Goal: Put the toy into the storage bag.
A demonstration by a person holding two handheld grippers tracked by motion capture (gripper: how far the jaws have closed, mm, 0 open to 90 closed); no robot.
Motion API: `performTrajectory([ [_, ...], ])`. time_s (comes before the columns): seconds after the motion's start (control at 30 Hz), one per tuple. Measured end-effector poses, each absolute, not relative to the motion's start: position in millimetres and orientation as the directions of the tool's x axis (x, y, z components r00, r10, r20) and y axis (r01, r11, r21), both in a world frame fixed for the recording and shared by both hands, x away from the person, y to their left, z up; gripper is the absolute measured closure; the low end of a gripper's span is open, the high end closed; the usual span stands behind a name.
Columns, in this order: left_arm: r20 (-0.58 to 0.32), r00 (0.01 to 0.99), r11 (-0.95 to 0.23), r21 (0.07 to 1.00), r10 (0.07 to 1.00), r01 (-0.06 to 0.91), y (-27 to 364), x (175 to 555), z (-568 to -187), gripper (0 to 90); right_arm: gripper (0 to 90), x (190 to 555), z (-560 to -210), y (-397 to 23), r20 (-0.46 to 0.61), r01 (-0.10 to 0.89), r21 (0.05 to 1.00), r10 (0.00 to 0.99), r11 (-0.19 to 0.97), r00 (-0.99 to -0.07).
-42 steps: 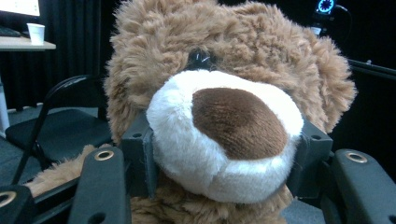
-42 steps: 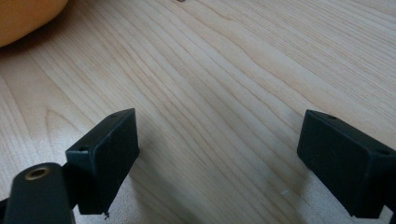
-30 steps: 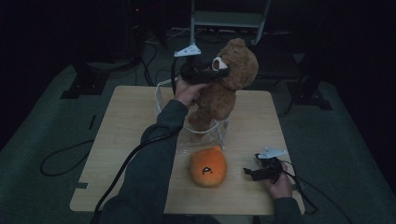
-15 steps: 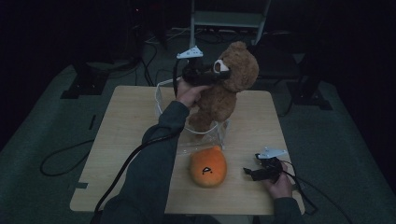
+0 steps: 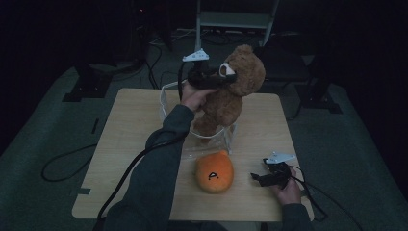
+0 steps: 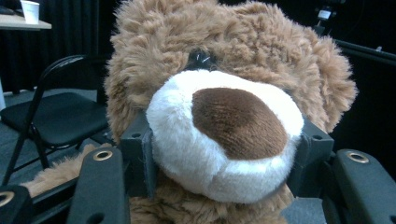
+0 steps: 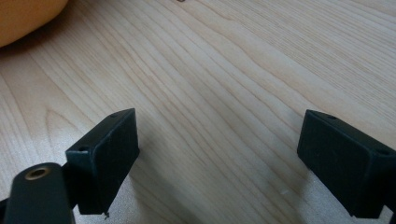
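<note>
Light wooden table (image 5: 120, 144); on it an orange plush toy (image 5: 214, 172), perhaps a clear plastic container (image 5: 211, 132).

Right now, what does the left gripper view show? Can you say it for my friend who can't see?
A fluffy brown teddy bear looks at the camera, its white snout squeezed between the two black jaws of the left claw. Behind it, at the left, stands a black folding chair in a dark room.

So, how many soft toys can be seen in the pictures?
2. The brown teddy bear is held by its muzzle in the left gripper, over the clear container. The orange plush toy lies on the table.
</note>
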State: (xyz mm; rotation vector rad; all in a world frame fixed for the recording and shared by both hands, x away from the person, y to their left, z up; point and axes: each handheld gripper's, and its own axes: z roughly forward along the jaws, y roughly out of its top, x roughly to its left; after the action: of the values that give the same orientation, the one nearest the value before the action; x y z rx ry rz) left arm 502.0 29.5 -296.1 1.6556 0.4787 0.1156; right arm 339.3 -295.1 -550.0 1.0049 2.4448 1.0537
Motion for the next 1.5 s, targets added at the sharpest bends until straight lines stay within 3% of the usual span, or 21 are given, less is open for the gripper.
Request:
performTrajectory([
  [1.5, -0.232, 0.891, -0.097, 0.952, 0.391, 0.291, 36.7, 507.3, -313.6, 38.2, 11.8, 339.3, -550.0, -295.0, 0.006, 0.486, 0.726, 0.702, 0.487, -0.712],
])
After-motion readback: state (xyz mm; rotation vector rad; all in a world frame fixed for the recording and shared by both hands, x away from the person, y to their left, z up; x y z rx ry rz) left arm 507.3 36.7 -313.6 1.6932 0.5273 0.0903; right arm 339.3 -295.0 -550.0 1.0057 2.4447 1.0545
